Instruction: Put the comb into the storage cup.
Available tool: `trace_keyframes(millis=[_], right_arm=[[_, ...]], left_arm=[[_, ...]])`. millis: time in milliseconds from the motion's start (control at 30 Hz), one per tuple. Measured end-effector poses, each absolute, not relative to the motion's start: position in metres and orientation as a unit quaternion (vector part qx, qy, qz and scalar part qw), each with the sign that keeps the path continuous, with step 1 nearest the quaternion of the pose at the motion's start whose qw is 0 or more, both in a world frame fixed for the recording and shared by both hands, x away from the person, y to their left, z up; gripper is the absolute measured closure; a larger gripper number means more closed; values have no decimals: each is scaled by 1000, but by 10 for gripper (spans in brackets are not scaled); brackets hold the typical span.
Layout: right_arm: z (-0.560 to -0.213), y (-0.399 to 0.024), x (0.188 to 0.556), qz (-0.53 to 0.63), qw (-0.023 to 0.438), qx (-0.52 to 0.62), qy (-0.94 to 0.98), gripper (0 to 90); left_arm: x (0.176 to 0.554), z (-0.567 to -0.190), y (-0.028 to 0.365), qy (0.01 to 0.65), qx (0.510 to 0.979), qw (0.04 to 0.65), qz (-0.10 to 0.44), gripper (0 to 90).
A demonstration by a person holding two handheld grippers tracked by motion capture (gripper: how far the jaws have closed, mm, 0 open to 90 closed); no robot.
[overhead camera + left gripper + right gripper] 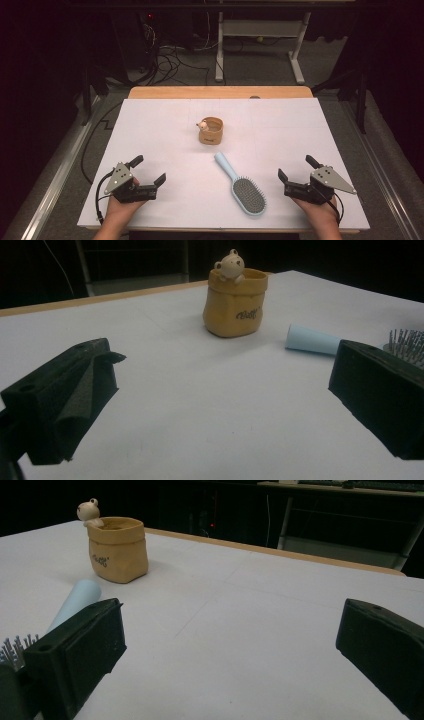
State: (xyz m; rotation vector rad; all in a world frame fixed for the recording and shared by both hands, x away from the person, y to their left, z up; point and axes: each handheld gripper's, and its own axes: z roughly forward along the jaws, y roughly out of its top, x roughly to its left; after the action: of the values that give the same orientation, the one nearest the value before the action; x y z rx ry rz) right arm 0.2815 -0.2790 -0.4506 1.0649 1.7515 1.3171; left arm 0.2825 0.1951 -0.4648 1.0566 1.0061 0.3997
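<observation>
White table (165, 120), dark room behind. Left gripper (149, 171) and right gripper (295, 167) spread wide, empty, low in frame. Hairbrush (241, 184) lower centre, pot (210, 130) above. Risk: slim handle skidding under a shallow pinch

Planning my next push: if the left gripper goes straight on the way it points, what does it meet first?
Probably the pot, seen ahead between the open fingers of the left gripper. The brush handle lies off to one side, though depth is unclear.

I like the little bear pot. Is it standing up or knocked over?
Standing up. The yellow pot sits flat on the white table, mouth facing up, with the bear peeking over its rim.
</observation>
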Motion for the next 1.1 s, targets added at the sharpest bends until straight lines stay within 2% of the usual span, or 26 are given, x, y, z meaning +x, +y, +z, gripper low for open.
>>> trace_keyframes(millis=[467, 733, 1100], right_arm=[[-451, -276, 283, 495, 339, 411, 686, 0], [-452, -274, 284, 479, 327, 421, 698, 0], [-455, -274, 288, 456, 304, 437, 713, 0]], left_arm=[[284, -463, 201, 462, 473, 728, 181, 3], [286, -460, 205, 456, 454, 735, 212, 38], [288, -464, 202, 459, 477, 723, 198, 58]])
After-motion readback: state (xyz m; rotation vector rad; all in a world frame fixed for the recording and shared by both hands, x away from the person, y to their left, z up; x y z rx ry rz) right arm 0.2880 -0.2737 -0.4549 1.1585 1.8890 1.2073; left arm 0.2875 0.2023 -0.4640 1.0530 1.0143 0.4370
